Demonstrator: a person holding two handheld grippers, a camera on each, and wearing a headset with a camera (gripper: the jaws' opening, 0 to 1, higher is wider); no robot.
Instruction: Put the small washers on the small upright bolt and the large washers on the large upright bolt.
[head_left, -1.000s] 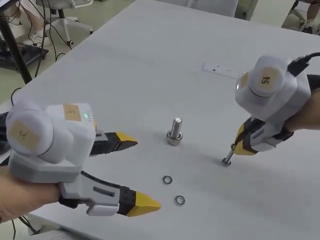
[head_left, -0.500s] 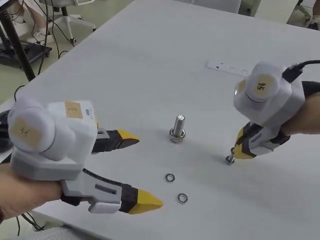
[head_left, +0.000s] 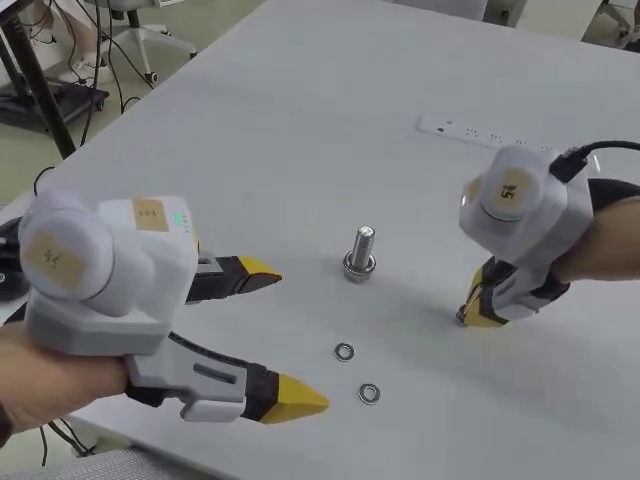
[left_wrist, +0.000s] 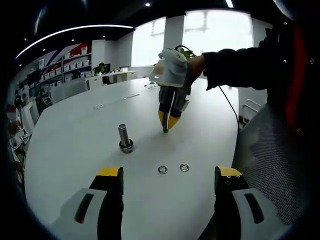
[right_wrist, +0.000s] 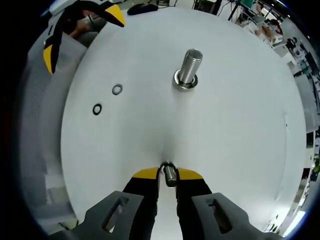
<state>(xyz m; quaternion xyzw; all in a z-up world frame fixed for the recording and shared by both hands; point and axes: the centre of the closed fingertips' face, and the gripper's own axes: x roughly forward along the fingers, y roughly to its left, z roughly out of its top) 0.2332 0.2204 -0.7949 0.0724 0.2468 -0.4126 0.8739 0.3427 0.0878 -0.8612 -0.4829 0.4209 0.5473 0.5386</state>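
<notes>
The yellow-tipped fingers (right_wrist: 150, 176) of the right gripper (right_wrist: 169, 175) are clenched on the small bolt (right_wrist: 169, 173), which stands between them with its lower end at the white table (head_left: 250, 120), on the right of the scene. From the left gripper view the same right gripper (left_wrist: 169, 120) points straight down, the small bolt (left_wrist: 165, 129) poking out below its tips. To its left, well apart, the large bolt (head_left: 361, 250) stands upright on its broad base near the middle of the table; the right gripper view shows it (right_wrist: 189, 67) beyond the clenched jaws. Nearer the person, two small washers lie flat on the table, close together but not touching: the farther washer (head_left: 344, 352) and the nearer washer (head_left: 369, 393), both between the large bolt and the table's near edge. The left gripper (head_left: 285, 335) hovers at the near left with its jaws spread wide and nothing between them, its tips pointing toward the washers, which lie just ahead of it. A white power strip (head_left: 455, 131) lies on the far right of the table.
</notes>
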